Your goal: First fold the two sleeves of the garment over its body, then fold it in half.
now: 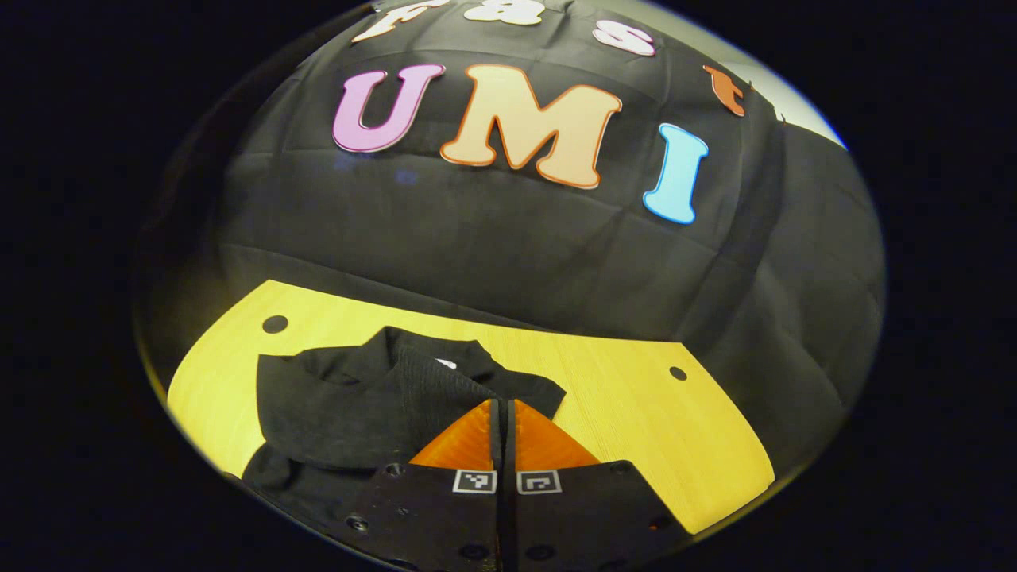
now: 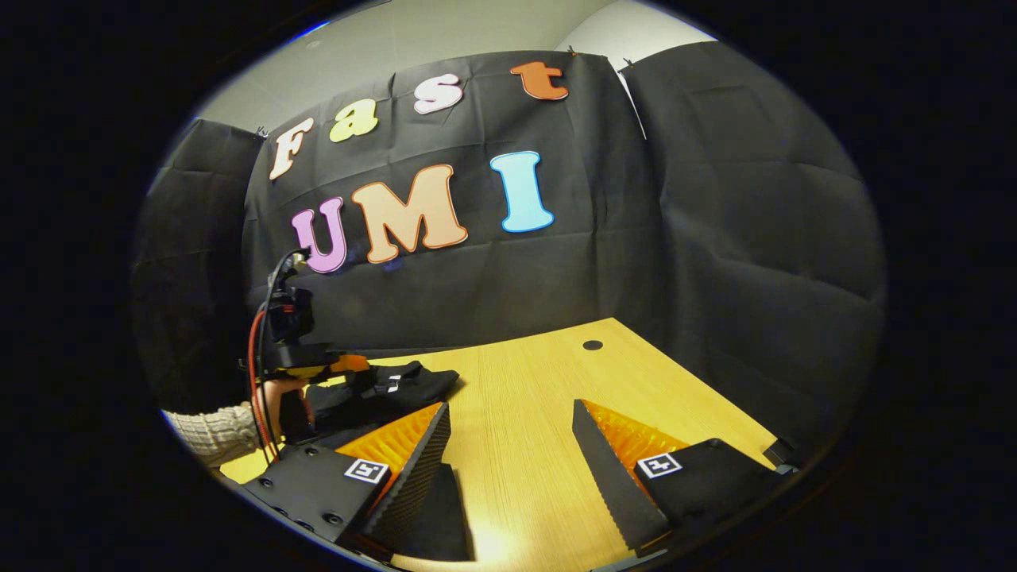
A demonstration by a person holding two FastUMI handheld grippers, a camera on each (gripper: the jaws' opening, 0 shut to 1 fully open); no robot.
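My left tongs (image 1: 503,421) pressed together over black garment (image 1: 381,397), likely pinching fabric to fold; right tongs (image 2: 508,441) spread, idle above worktop (image 2: 516,413).

Garment (image 1: 381,397) lies on table (image 1: 636,413), before the booth wall (image 1: 493,246)

Bare table (image 2: 524,445) is seen across the centre and right of the right gripper view; the left is blocked by the garment (image 2: 381,393) and left gripper (image 2: 306,361).

left gripper (image 1: 504,413) closed, perhaps pinching cloth, right gripper (image 2: 508,417) spread
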